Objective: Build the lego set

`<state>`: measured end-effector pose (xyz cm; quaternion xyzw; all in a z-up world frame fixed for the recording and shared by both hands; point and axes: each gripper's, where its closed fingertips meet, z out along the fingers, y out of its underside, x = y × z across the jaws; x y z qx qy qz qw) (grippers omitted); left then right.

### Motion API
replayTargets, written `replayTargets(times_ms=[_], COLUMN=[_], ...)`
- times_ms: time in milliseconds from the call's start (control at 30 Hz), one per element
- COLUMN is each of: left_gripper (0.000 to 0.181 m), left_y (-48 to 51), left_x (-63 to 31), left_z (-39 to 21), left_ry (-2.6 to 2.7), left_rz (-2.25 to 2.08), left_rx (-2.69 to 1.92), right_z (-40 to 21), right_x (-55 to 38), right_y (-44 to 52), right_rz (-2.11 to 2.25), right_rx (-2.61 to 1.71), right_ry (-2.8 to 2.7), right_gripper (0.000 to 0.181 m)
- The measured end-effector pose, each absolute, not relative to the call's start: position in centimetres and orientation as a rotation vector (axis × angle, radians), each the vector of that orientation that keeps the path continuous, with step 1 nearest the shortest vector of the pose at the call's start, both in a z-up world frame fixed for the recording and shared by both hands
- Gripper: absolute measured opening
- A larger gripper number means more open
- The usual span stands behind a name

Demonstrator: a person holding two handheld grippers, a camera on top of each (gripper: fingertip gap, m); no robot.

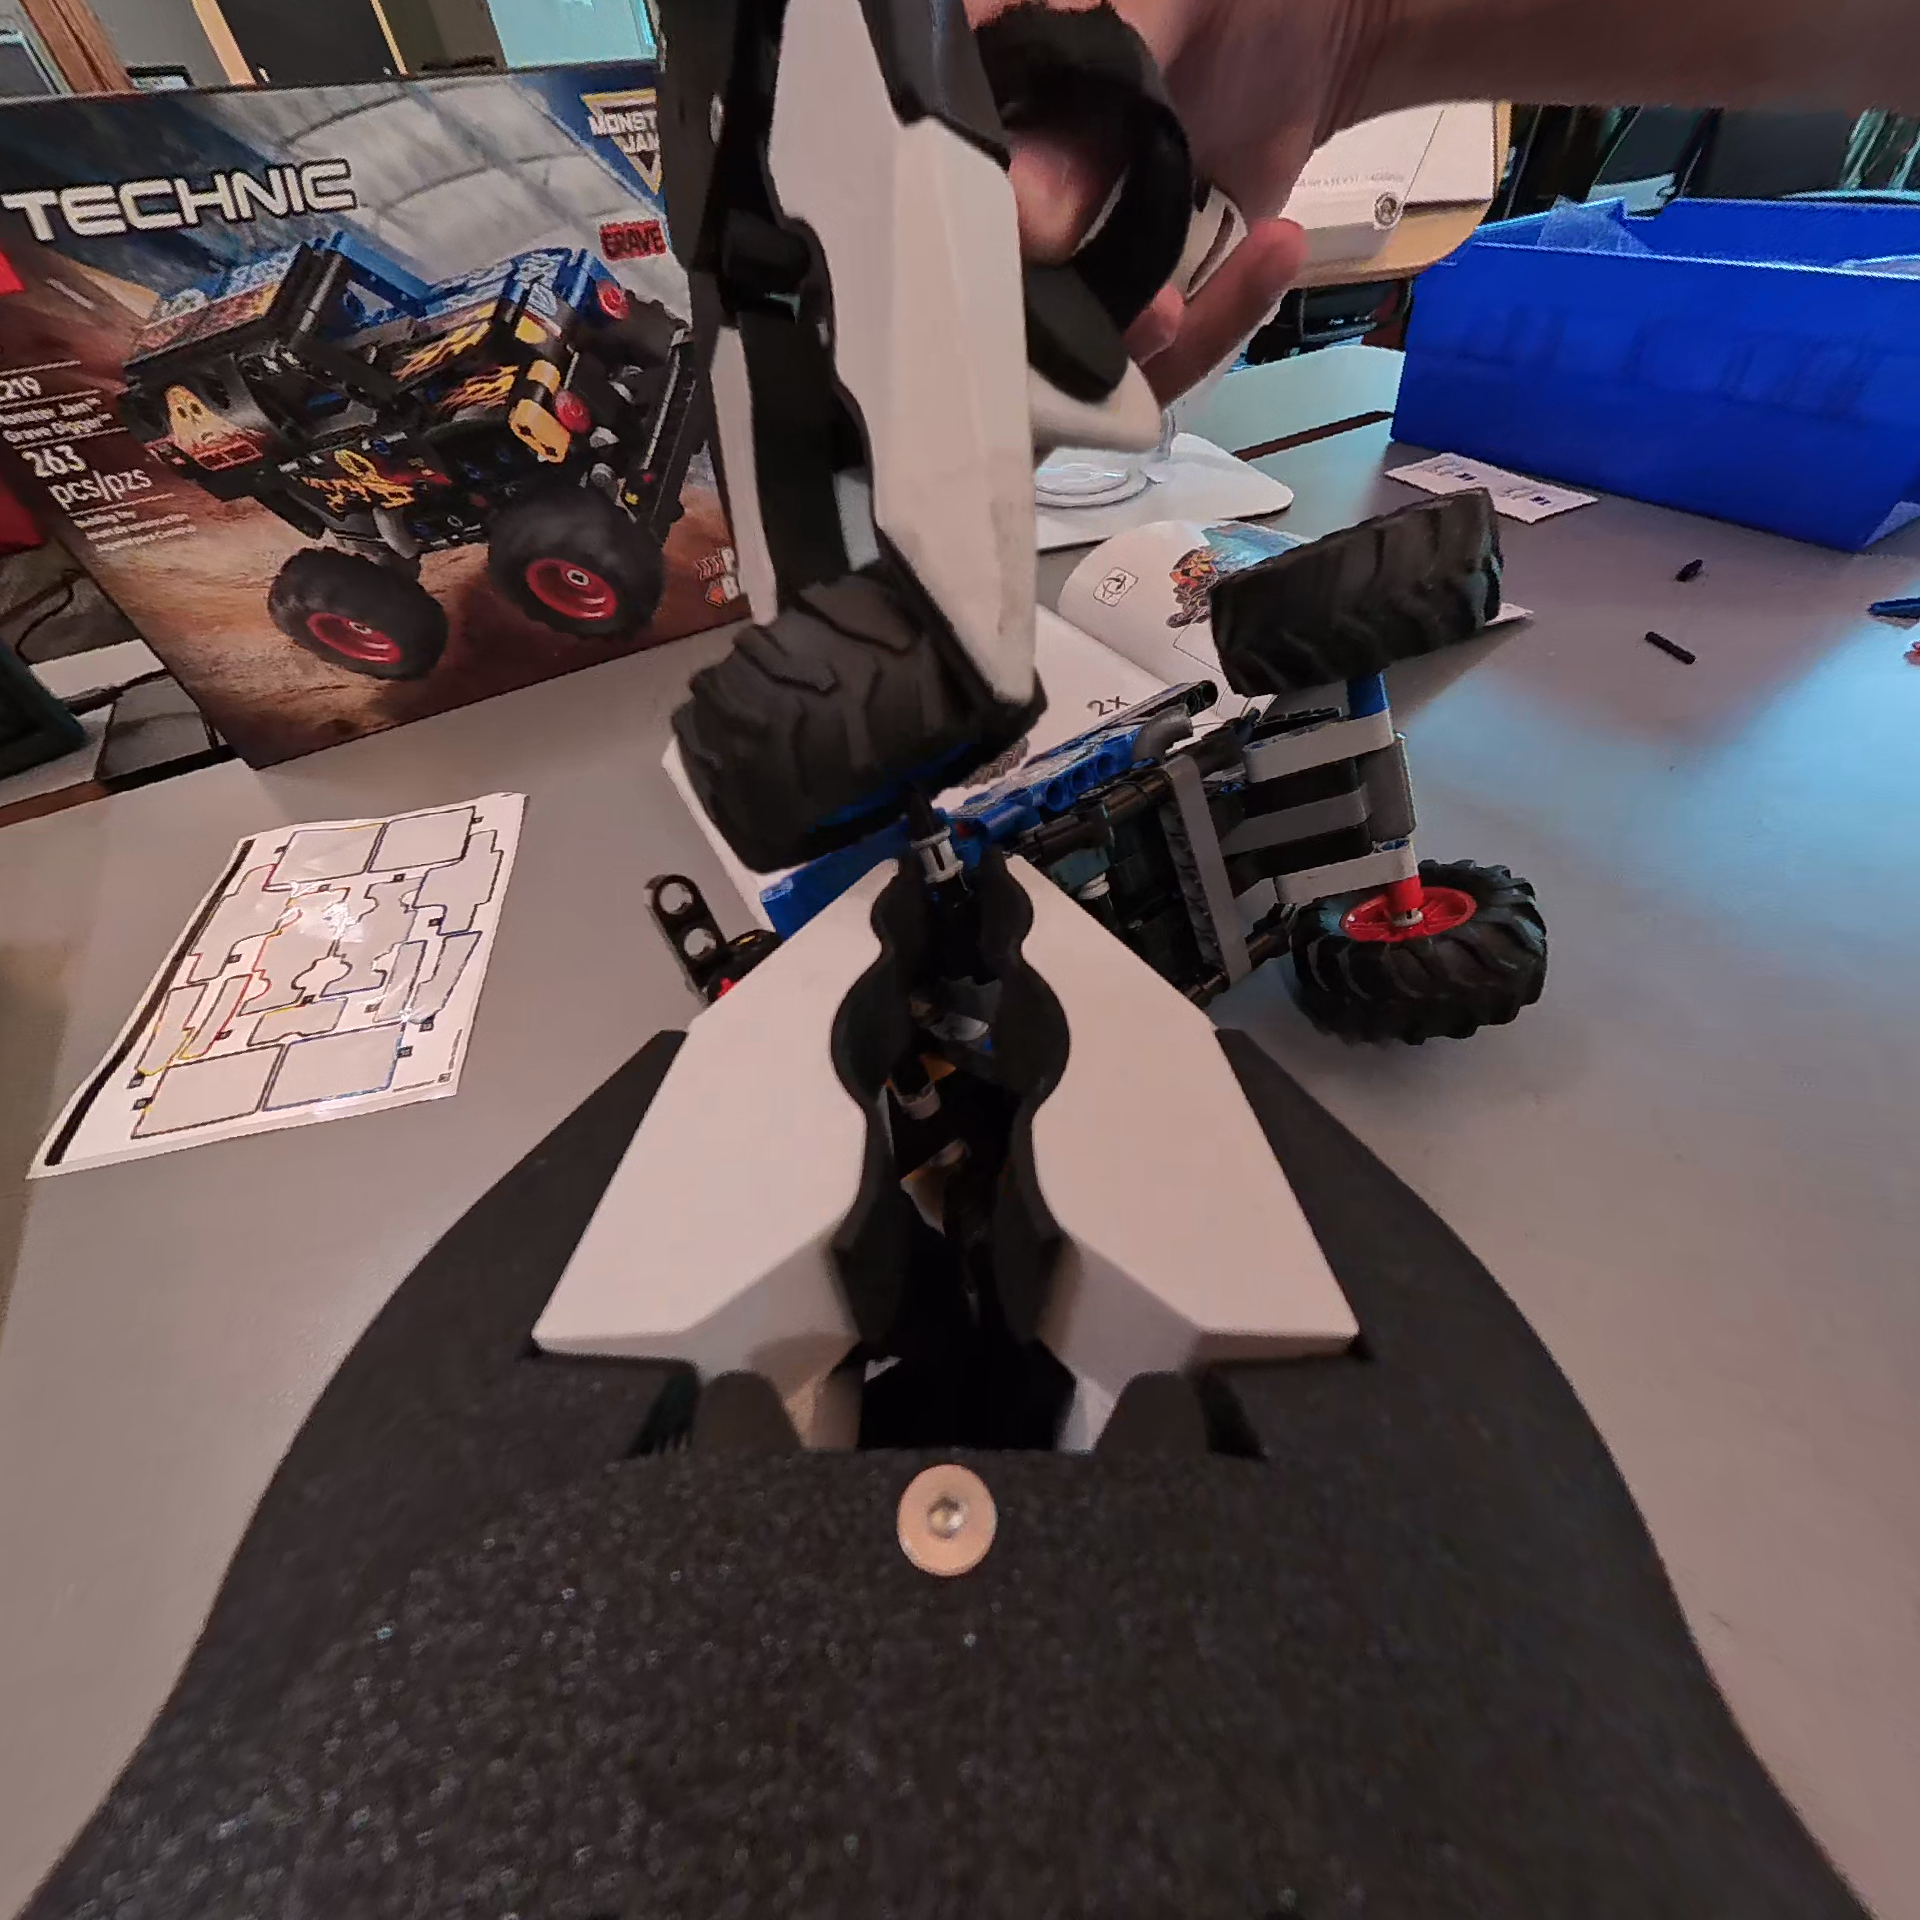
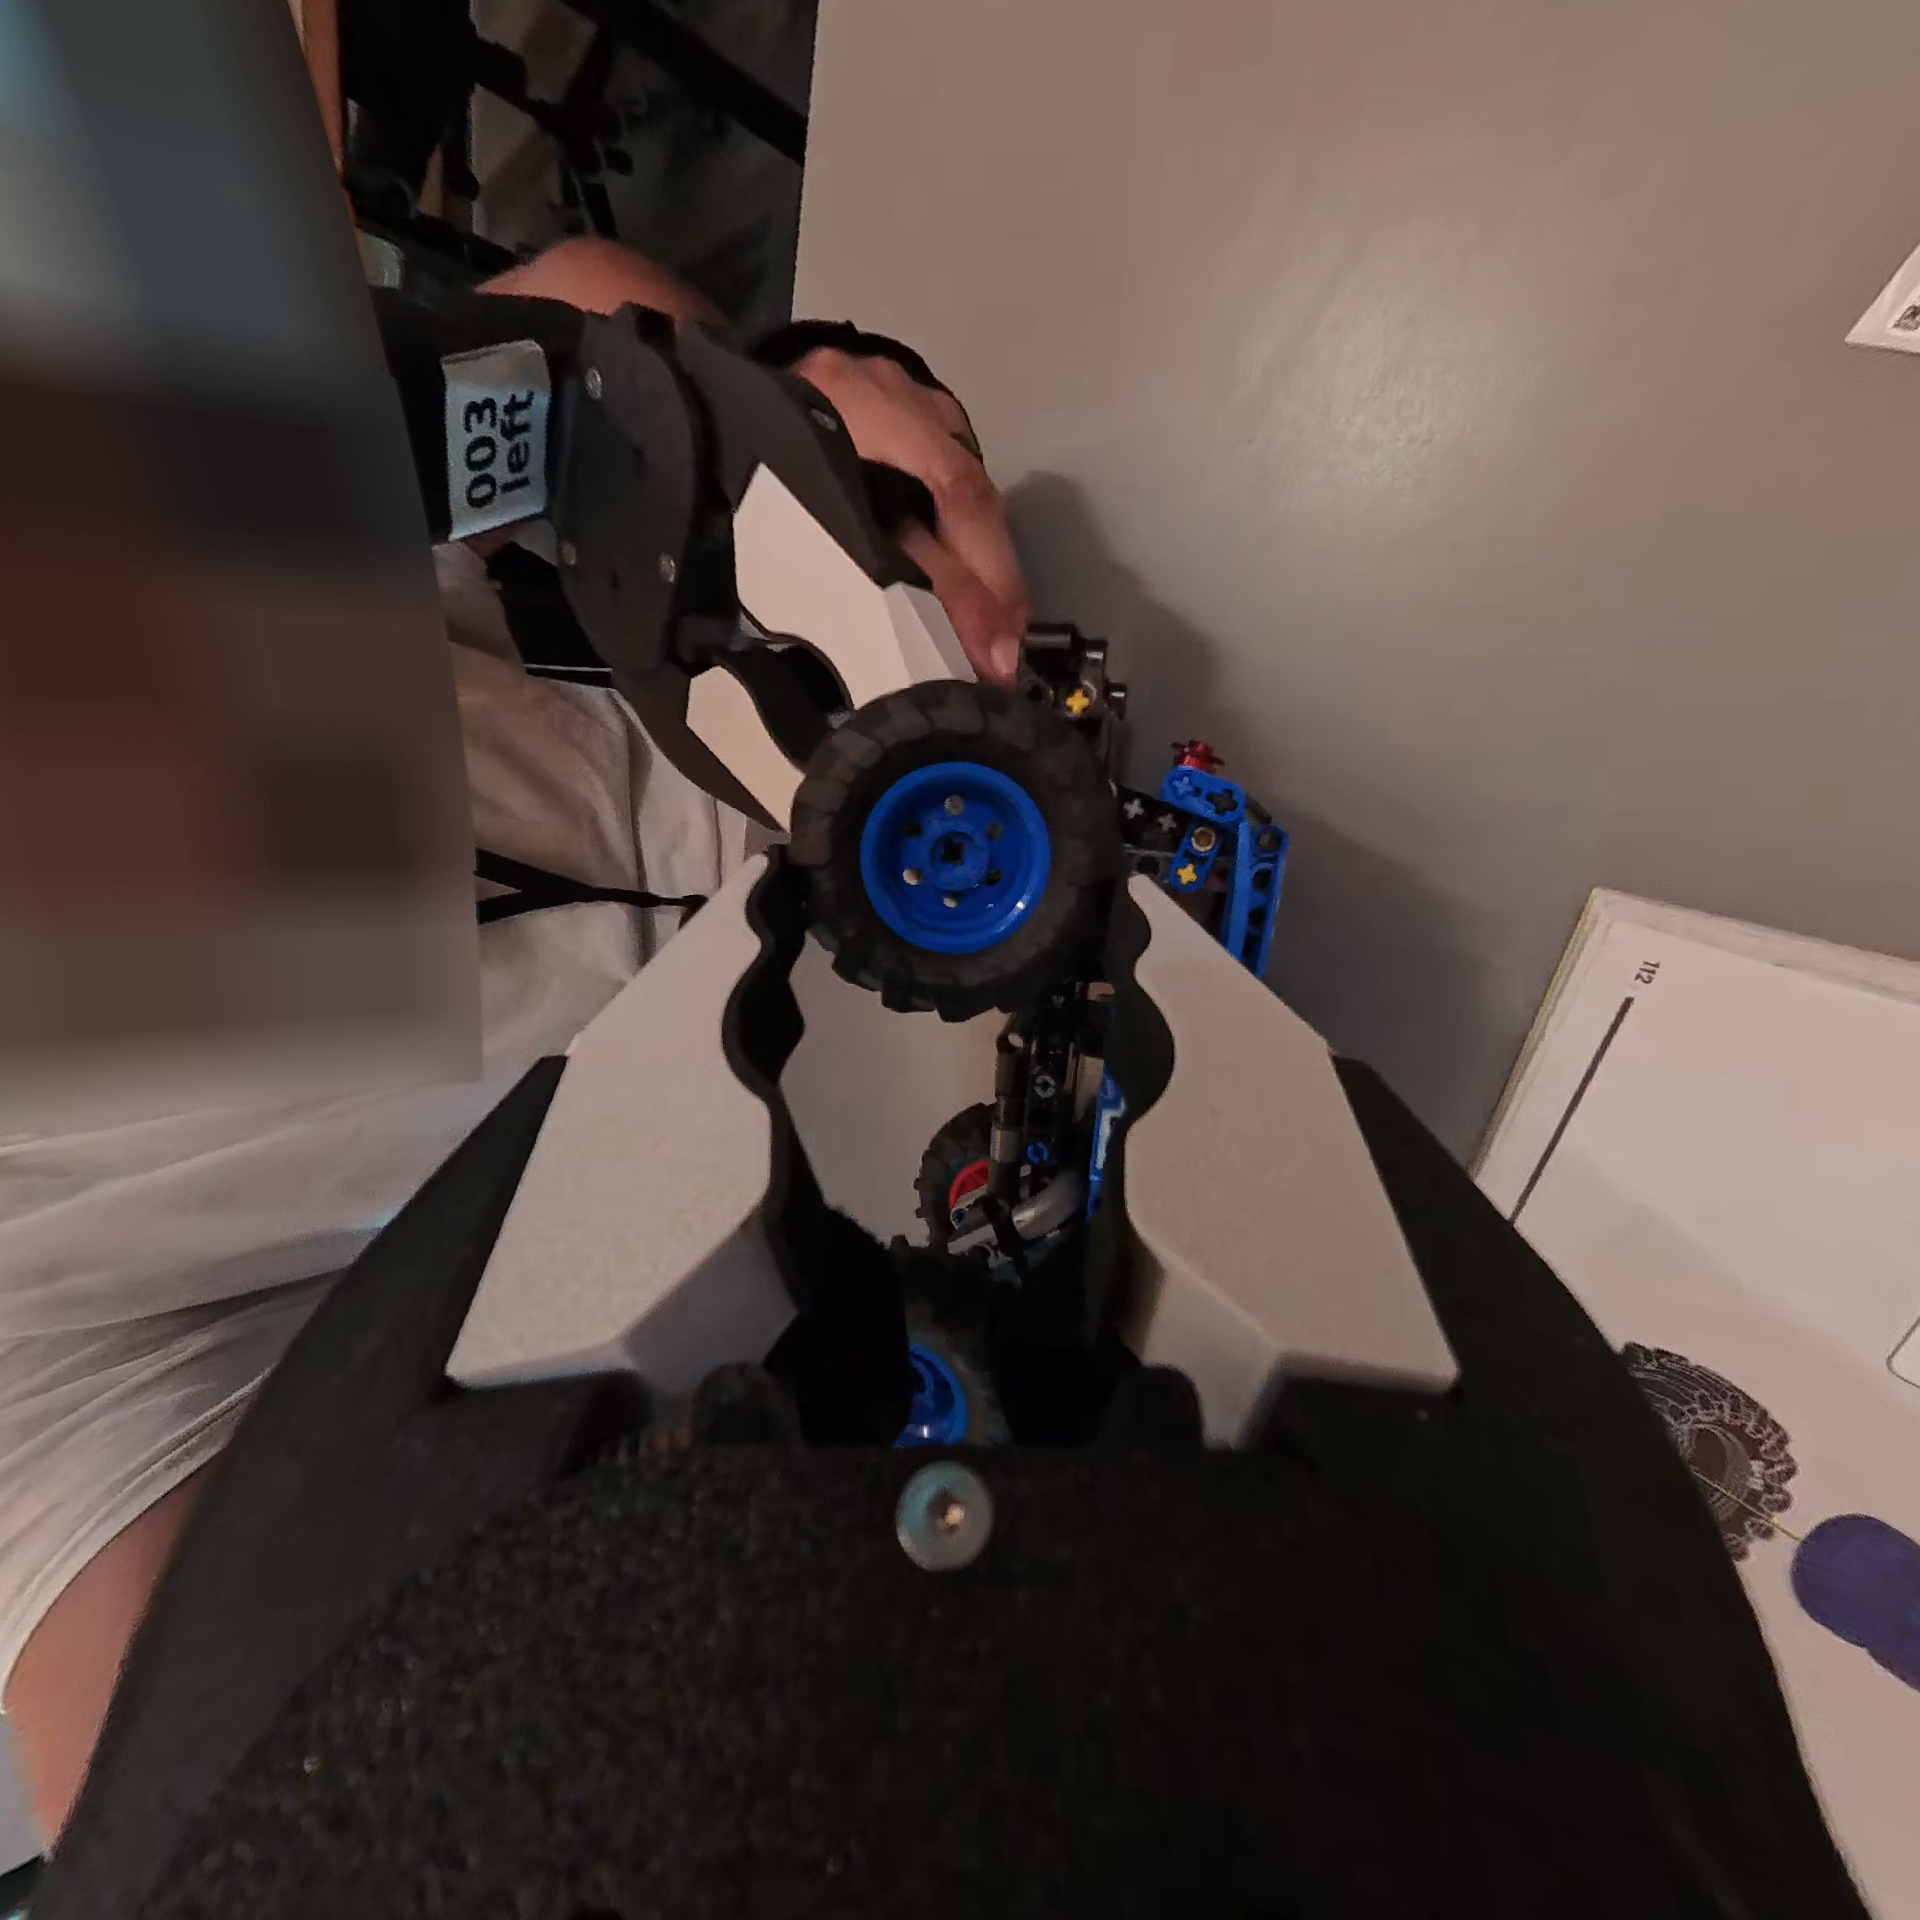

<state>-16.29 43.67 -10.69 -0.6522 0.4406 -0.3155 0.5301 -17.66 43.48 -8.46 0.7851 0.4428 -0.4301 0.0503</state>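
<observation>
The front of the truck model (image 1: 1226,831) is sitting between the fingers of the left gripper (image 1: 951,894) and is largely hidden by them; only dark and blue parts are showing through the narrow gap. The left jaws are standing close together and clamping on that front structure. The model is lying tilted on the grey table (image 1: 1558,1247), over the open instruction booklet (image 1: 1122,665).

The right gripper (image 2: 951,925) is coming down from above, its jaws spread moderately and gripping a black tyre with a blue rim (image 2: 954,854) by the tread. In the left wrist view this wheel (image 1: 831,707) is partly covered by the right gripper's white finger, and its contact with the axle is not discernible. A mosaic patch is covering the left edge of the right wrist view. The set box (image 1: 343,416) is standing behind a sticker sheet (image 1: 301,977). A blue bin (image 1: 1662,364) is cut off at the right.
</observation>
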Motion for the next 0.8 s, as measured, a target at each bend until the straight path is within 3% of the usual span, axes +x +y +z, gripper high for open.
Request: replayTargets(times_ms=[800], left_gripper=[0.007], left_y=[43.40], left_x=[-16.20], left_z=[-10.64], left_ry=[1.066], left_rz=[-0.785], left_rx=[-1.550], right_z=[-9.13], right_x=[-16.85], right_y=[43.60], right_rz=[-1.023], right_rx=[2.416], right_ry=[1.514], right_gripper=[0.058])
